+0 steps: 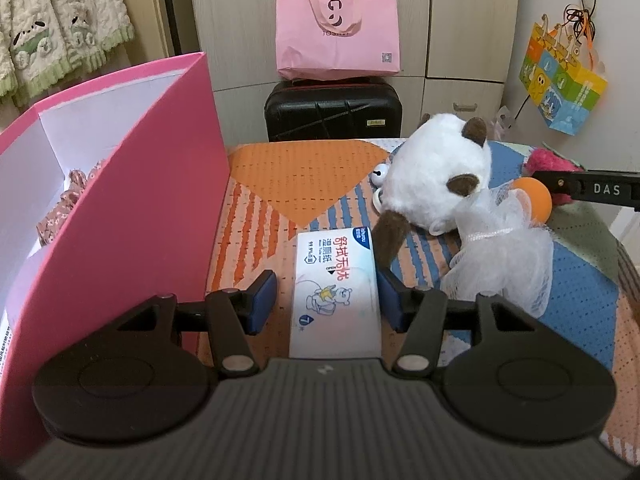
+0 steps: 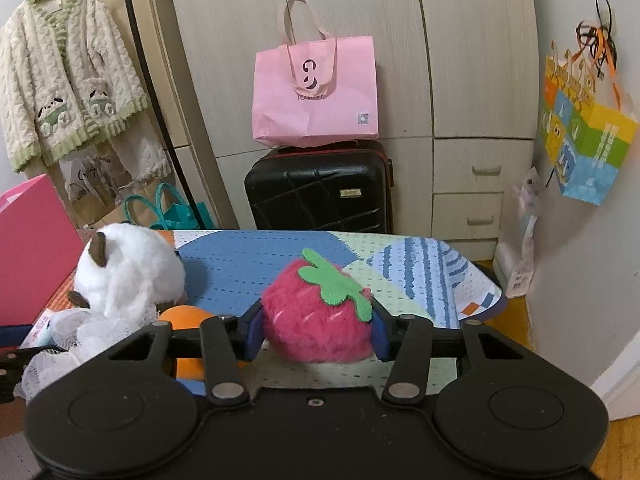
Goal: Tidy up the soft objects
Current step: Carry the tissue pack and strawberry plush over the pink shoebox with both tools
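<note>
Indoors, patterned mat (image 2: 256, 264), wardrobe (image 2: 460, 60), black suitcase (image 2: 316, 192)

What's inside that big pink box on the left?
Inside the pink box are white dividers and a floral brown fabric item in one compartment. The box's near wall hides everything lower down.

A plush strawberry (image 2: 316, 316) is clasped between the pads of the right tool (image 2: 318, 334) on the tabletop (image 2: 400, 276). A white plush (image 2: 128, 276) and orange ball (image 2: 186, 318) are seen leftward.
</note>
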A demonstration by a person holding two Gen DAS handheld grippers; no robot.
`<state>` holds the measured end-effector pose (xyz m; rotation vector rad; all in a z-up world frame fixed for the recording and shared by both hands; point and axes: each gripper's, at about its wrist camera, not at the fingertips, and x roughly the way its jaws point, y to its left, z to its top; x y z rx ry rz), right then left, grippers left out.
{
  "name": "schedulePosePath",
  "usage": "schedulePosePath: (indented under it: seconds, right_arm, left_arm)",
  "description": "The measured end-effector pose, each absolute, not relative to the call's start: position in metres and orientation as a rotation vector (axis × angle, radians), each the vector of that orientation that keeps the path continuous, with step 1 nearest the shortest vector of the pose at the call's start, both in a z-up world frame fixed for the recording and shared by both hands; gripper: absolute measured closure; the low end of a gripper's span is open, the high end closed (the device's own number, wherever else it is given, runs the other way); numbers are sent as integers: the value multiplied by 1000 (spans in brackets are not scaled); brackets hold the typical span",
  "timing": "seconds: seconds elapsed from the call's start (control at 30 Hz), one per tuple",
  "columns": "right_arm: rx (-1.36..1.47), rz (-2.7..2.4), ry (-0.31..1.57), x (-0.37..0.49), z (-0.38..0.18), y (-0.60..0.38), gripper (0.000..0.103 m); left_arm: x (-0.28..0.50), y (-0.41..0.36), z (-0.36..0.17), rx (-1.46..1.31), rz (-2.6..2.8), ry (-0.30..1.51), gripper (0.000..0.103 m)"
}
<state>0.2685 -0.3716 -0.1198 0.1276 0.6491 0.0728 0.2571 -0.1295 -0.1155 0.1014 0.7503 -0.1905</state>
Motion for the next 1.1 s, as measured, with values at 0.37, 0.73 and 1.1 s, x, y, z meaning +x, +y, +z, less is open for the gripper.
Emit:
schedulePosePath:
  seconds: [0.37,0.73,1.1]
  right_arm:
    - [90,65,591,244,-102,-372,48]
    - [76,99,578,207,-95,-354,48]
    - [71,146,590,165,-91,-328,48]
  left_arm:
    - [252,-129,-117,50,-208,740,64]
    - [227,-124,-111,44,-225,744,64]
    - [197,-108,-94,-8,-325,756,65]
